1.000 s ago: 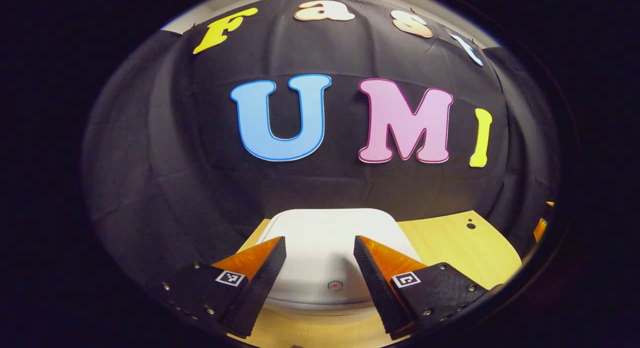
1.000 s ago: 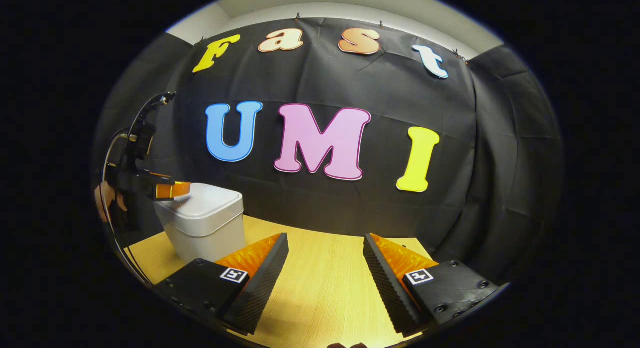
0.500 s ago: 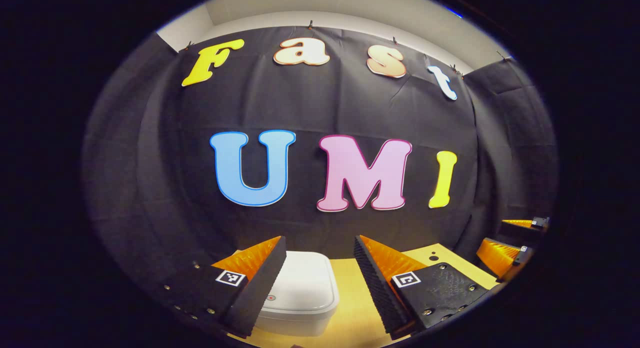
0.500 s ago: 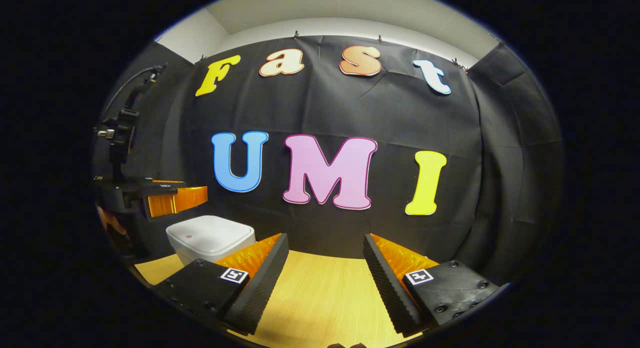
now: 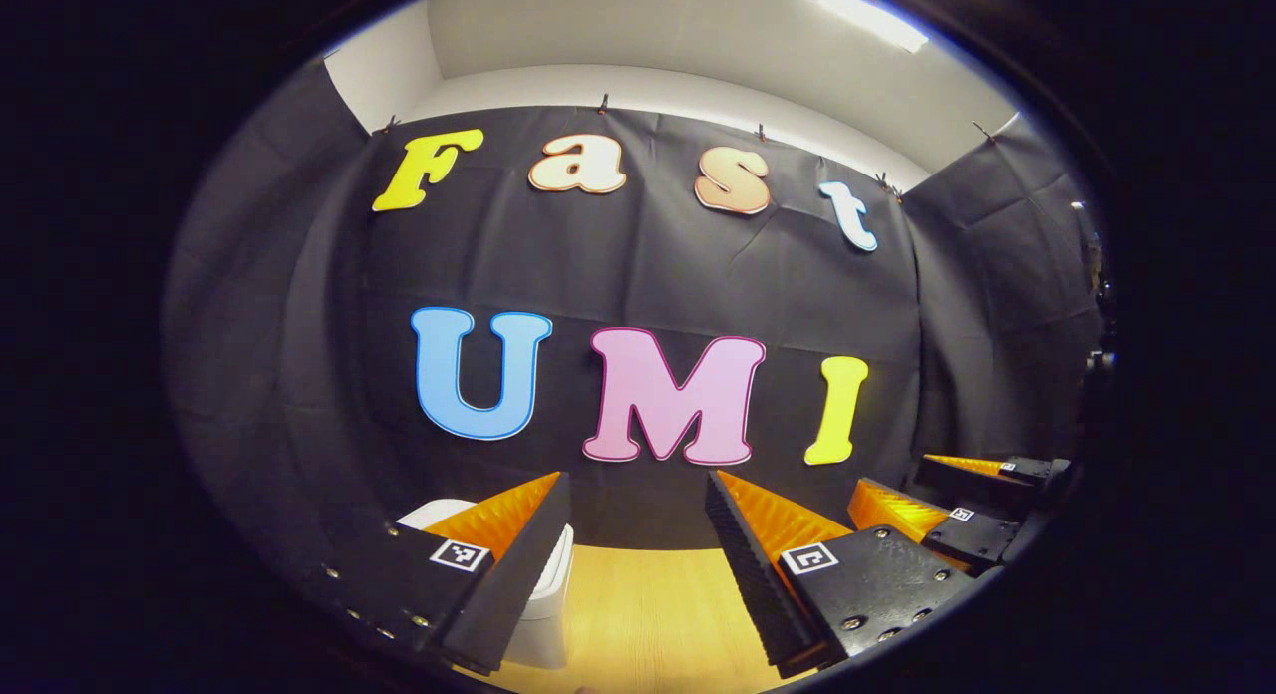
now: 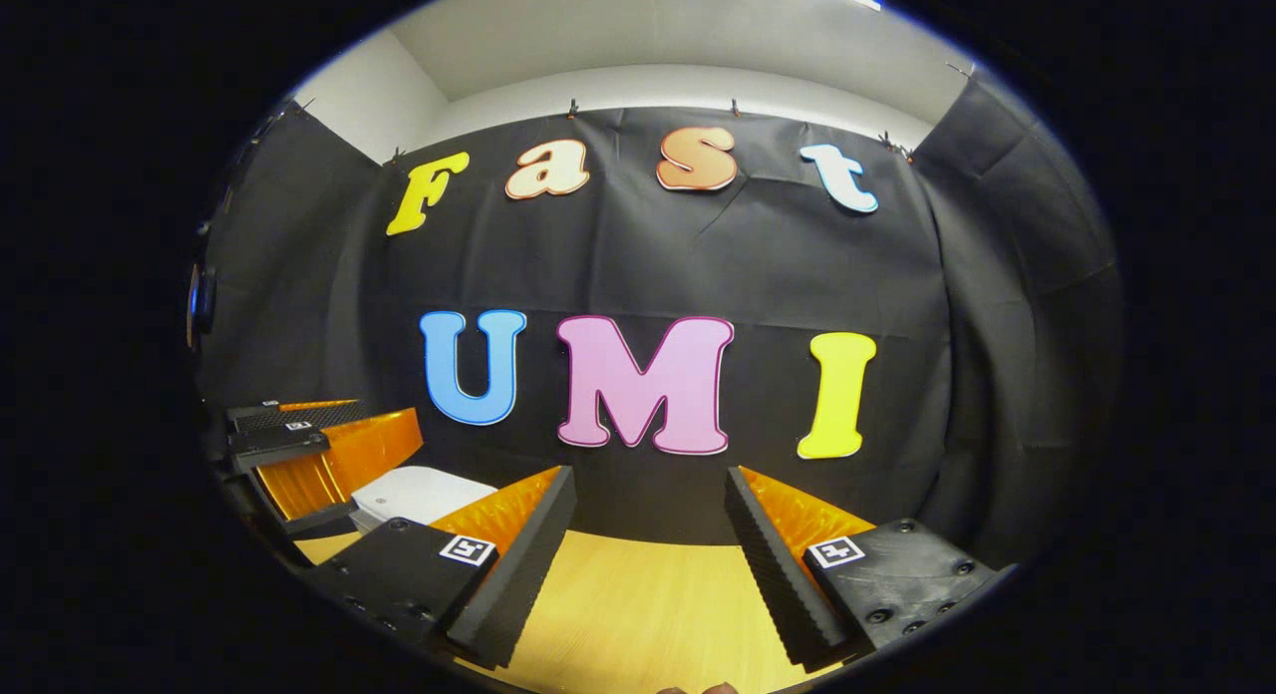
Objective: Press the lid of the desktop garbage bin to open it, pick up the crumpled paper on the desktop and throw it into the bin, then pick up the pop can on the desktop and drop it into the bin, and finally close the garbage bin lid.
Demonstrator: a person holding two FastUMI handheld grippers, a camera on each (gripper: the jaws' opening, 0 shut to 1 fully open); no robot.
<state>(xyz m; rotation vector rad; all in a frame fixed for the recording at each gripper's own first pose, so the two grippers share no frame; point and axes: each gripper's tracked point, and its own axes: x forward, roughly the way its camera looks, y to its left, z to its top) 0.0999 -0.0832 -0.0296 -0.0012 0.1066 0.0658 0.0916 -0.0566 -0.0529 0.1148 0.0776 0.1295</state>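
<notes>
The garbage bin (image 6: 419, 495) at lower left looks smooth, slightly glossy plastic; the desktop (image 6: 638, 604) shows matt, pale wood grain.

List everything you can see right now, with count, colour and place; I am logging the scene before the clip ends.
garbage bin: one, white, lid down, on the desktop's left side, partly behind the left gripper's fingers
desktop: one, light wood, below both grippers
booth wall: one, black cloth, behind the desktop
room wall: white, above the cloth
left gripper: one, open, holding nothing, raised beside the bin
right gripper: one, open, holding nothing, over bare desktop
</notes>
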